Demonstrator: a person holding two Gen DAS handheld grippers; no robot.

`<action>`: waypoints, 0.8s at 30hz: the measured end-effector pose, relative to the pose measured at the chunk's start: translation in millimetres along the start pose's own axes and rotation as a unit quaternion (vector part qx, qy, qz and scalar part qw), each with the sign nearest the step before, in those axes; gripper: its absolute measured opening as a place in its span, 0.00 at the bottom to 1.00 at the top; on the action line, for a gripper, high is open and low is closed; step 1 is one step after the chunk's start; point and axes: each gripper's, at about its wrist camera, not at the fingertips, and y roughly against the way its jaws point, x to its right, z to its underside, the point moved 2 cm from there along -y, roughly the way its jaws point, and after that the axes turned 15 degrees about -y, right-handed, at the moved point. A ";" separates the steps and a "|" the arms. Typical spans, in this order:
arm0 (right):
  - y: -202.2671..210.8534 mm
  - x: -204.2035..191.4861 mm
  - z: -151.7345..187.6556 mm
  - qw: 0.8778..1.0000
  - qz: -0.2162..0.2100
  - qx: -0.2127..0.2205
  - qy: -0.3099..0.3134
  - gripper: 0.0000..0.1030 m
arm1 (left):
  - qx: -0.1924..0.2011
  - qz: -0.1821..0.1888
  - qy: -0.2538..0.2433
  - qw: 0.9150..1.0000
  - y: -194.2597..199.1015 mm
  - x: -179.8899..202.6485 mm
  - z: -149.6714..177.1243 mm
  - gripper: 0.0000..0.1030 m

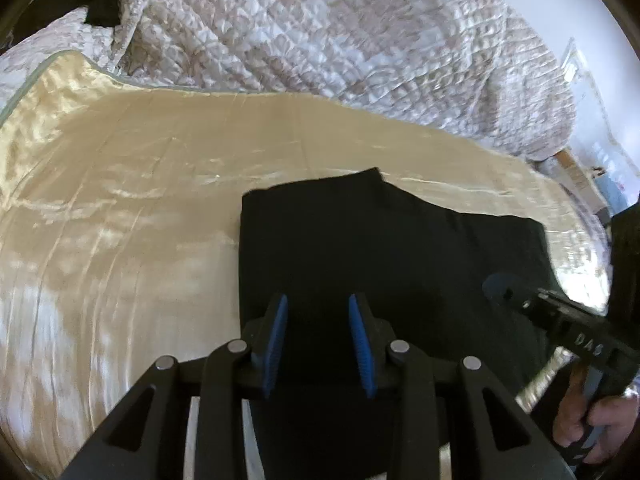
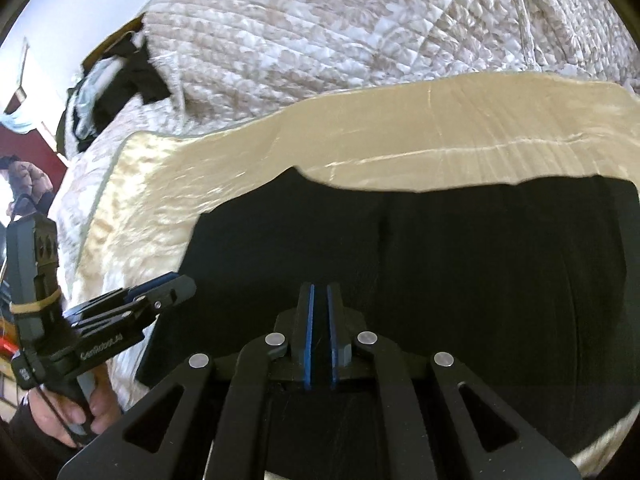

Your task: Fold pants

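Black pants [image 1: 380, 240] lie folded into a flat block on a cream satin sheet [image 1: 140, 200]. My left gripper [image 1: 318, 300] hovers over their near left part, its blue pads well apart with only the flat cloth below showing between them. In the right wrist view the pants [image 2: 460, 260] fill the middle and right. My right gripper [image 2: 320, 287] points down at them, its blue pads nearly touching, and I see nothing pinched between them. Each view shows the other gripper from the side: the right gripper [image 1: 496, 284], and the left gripper [image 2: 180, 280] at the pants' left edge.
A quilted floral bedspread [image 1: 320, 32] is bunched up behind the sheet, also in the right wrist view [image 2: 360, 20]. A heap of dark and light clothes [image 2: 112, 80] sits at the far left. A person's hands [image 1: 600, 420] [image 2: 72, 412] hold the gripper handles.
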 end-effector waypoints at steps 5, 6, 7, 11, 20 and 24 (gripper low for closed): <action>-3.2 6.4 34.0 0.999 0.018 -0.031 0.018 0.06 | -0.005 0.021 -0.011 1.000 8.9 10.7 28.2 0.33; -5.3 10.2 37.3 0.999 0.018 -0.033 0.015 0.06 | -0.012 0.023 -0.014 1.000 6.1 12.0 33.2 0.33; -2.0 12.4 38.7 1.000 0.010 -0.023 0.012 0.06 | -0.013 0.021 -0.017 1.000 5.6 13.5 35.5 0.33; 7.7 6.3 40.0 0.999 0.026 -0.017 0.025 0.06 | -0.010 0.015 -0.017 1.000 14.5 17.3 37.6 0.33; 13.0 12.9 54.0 0.999 0.019 -0.031 0.018 0.06 | -0.021 0.012 -0.018 1.000 20.3 22.4 51.4 0.33; 18.3 15.7 58.6 0.999 0.021 -0.033 0.020 0.06 | -0.023 0.017 -0.013 1.000 22.4 21.6 54.1 0.33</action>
